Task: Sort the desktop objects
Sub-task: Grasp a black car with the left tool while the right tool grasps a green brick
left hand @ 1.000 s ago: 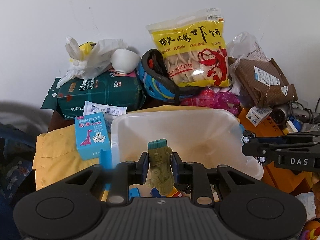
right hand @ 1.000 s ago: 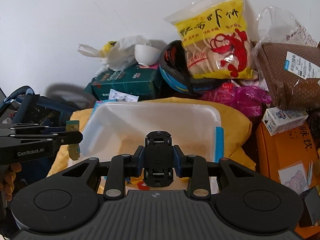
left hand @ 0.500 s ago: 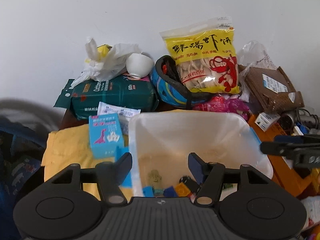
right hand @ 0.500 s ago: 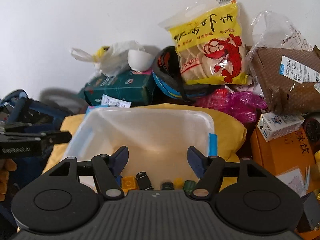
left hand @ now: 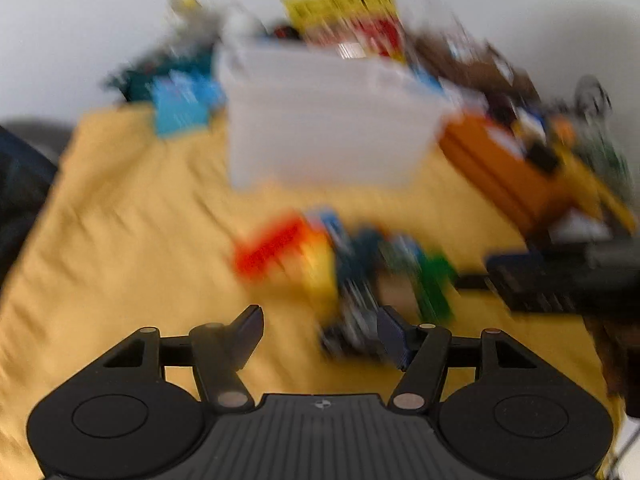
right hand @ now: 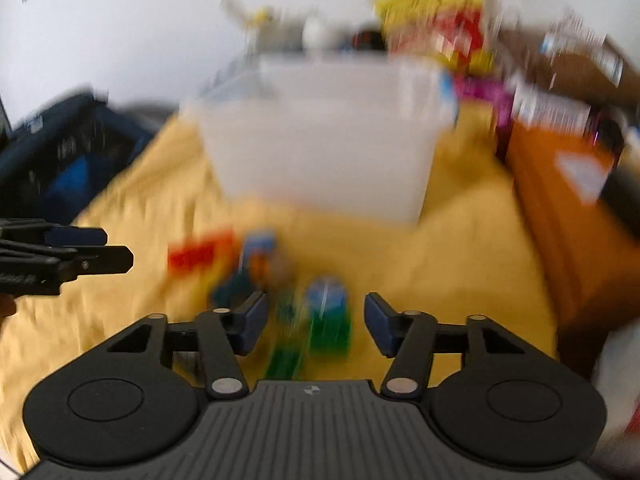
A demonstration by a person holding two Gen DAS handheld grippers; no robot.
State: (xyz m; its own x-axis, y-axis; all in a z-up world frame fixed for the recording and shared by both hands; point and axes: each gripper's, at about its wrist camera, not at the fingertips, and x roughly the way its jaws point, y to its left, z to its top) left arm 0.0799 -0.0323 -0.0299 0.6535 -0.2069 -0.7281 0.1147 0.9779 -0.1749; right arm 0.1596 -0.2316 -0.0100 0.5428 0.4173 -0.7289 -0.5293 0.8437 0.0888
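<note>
Both views are motion-blurred. A white plastic bin stands on a yellow cloth. In front of it lies a heap of small toys: a red block, a yellow piece, a dark toy car, green blocks and a blue piece. My left gripper is open and empty, low over the near edge of the heap. My right gripper is open and empty, just above the green blocks. Each gripper shows in the other's view.
Behind the bin are a yellow snack bag, a blue card box, a green tissue pack and brown parcels. An orange box stands at the right. A dark bag lies at the left.
Both grippers, which dropped their toys into the bin and opened, have pulled back and dropped low over the toy heap on the cloth. The views are now blurred by fast motion.
</note>
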